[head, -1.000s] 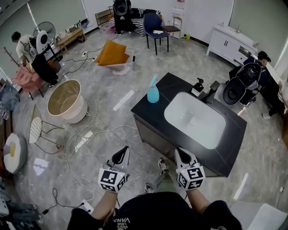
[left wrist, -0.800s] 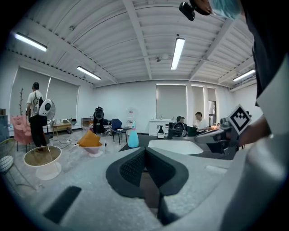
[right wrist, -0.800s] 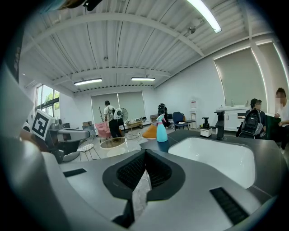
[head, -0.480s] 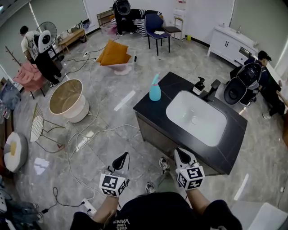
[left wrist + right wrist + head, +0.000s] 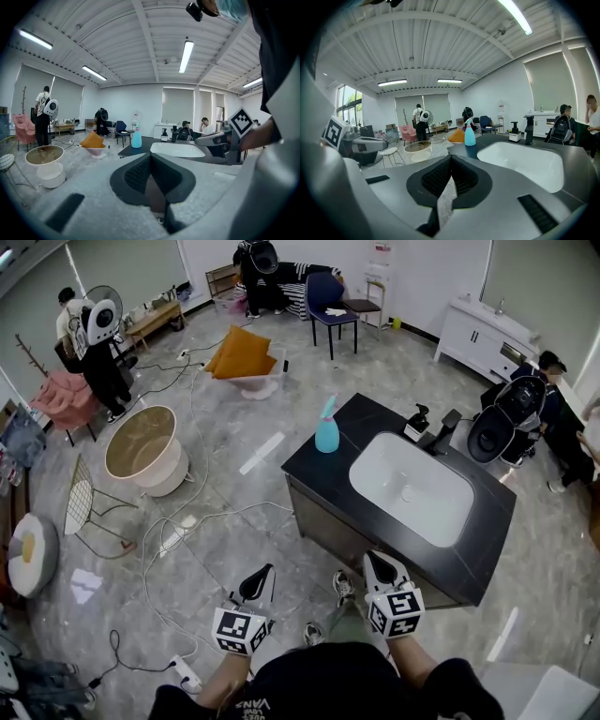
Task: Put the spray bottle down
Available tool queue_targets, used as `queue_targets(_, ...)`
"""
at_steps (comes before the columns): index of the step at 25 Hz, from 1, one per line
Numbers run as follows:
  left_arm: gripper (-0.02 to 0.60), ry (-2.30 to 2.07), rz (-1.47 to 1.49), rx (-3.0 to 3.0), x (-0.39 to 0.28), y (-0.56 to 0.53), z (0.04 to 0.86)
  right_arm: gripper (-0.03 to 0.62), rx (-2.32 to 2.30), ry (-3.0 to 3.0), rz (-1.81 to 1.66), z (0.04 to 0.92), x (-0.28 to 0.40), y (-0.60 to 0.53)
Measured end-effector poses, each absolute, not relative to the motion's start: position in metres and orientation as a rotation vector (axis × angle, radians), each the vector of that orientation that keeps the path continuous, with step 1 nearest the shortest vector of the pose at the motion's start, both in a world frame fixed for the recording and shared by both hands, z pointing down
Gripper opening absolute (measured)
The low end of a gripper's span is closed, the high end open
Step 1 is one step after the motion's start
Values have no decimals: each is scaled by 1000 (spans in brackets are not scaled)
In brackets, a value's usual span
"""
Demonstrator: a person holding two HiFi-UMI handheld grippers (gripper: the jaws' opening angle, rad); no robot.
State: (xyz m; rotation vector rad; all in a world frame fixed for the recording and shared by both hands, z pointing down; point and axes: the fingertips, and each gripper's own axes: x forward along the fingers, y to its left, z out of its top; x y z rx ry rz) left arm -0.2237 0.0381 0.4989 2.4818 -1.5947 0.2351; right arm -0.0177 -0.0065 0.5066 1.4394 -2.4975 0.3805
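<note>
Spray bottle (image 5: 327, 431) upright on the black counter (image 5: 322, 468) beside the sink (image 5: 410, 489); left gripper (image 5: 255, 584) and right gripper (image 5: 379, 570) both clenched, empty.

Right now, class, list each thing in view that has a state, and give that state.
Light-blue plastic spray bottle: upright on the black counter, not held.
White sink basin: empty.
Left gripper: shut, empty.
Right gripper: shut, empty.

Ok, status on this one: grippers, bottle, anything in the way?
Left gripper shut, empty. Right gripper shut, empty. Bottle upright on counter, left of sink, clear of both grippers. Nothing blocking it.
</note>
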Motion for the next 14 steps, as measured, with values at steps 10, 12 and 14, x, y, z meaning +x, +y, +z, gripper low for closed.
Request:
queue_targets(10, 11, -1599, 185, 2462, -229, 33, 497, -2, 1434, -2495, 380, 506, -21, -9)
queue_targets(12, 11, -1594, 185, 2463, -228, 31, 498, -2, 1434, -2496, 381, 507, -21, -12)
queue_targets(14, 11, -1589, 186, 2465, -227, 29, 499, -2, 1432, -2497, 382, 508, -22, -14)
